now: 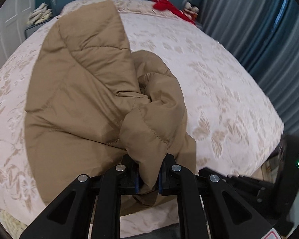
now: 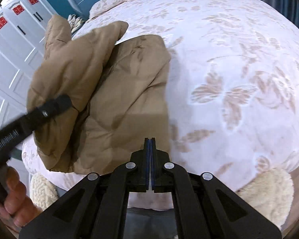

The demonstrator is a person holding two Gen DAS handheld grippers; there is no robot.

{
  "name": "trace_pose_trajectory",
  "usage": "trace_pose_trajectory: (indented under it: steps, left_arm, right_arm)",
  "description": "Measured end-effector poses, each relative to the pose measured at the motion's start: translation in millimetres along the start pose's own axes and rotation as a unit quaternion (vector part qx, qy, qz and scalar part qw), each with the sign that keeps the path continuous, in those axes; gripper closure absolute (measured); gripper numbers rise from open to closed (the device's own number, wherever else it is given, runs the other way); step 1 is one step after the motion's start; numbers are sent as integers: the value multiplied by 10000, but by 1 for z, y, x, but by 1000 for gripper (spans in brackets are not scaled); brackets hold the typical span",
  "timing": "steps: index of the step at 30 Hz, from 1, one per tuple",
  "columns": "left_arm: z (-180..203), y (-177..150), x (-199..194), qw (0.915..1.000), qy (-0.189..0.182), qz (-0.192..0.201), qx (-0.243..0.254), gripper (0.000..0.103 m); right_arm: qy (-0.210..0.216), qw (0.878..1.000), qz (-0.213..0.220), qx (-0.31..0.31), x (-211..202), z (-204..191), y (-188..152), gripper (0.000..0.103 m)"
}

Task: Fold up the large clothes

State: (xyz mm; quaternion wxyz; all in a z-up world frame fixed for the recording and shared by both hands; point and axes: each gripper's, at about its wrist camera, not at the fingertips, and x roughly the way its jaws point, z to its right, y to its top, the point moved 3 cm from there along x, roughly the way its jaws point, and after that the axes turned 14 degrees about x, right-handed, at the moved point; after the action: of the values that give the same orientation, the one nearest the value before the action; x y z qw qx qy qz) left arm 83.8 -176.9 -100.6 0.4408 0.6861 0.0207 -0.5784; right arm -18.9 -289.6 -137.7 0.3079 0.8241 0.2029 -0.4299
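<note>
The left gripper is clamped on a fold of the tan quilted coat, which spreads toward eleven o'clock across the bed. The right gripper has its fingers pressed together on nothing, the coat lying at ten o'clock.

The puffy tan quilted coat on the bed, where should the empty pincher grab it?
Probably the free near corner of the puffy tan quilted coat, coming from the bed's near edge. The right gripper is shut and empty just beside it, while the left gripper already pinches a bunched fold.
</note>
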Motion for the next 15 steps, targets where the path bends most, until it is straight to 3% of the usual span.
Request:
trace_pose_trajectory:
  steps: [8,15]
  left_arm:
    - [60,-13,40,9970,-65,-372,672,94]
    - [69,-17,59,9950,61,-559,823,93]
  right_arm:
    - [-159,9993,132,303,-12,17,2,103]
    - [-229,9982,211,519,-28,50,4,102]
